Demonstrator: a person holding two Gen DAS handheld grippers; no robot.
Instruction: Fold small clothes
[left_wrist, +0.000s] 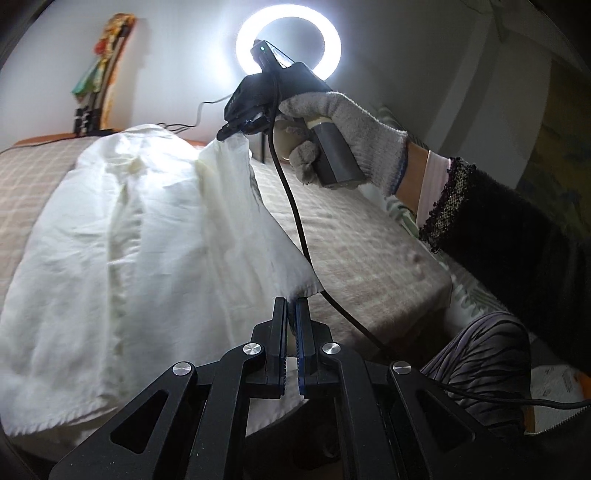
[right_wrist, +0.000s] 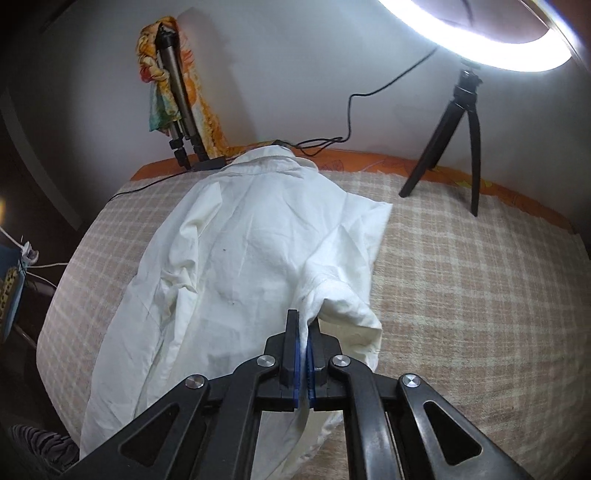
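A white collared shirt (right_wrist: 236, 251) lies on a checked beige cloth (right_wrist: 461, 280), collar at the far end. My right gripper (right_wrist: 303, 318) is shut on the shirt's right side fabric and holds it lifted. In the left wrist view the right gripper (left_wrist: 232, 133), held by a grey-gloved hand (left_wrist: 347, 129), pinches a raised fold of the shirt (left_wrist: 110, 229). My left gripper (left_wrist: 291, 300) is shut on the shirt's near right hem corner. The fabric edge stretches between the two grippers.
A lit ring light (left_wrist: 288, 40) on a black tripod (right_wrist: 454, 122) stands at the back right. A second tripod draped with an orange patterned cloth (right_wrist: 173, 92) stands at the back left. Black cables (right_wrist: 325, 142) run behind the collar. The person's striped knee (left_wrist: 484, 354) is at the right.
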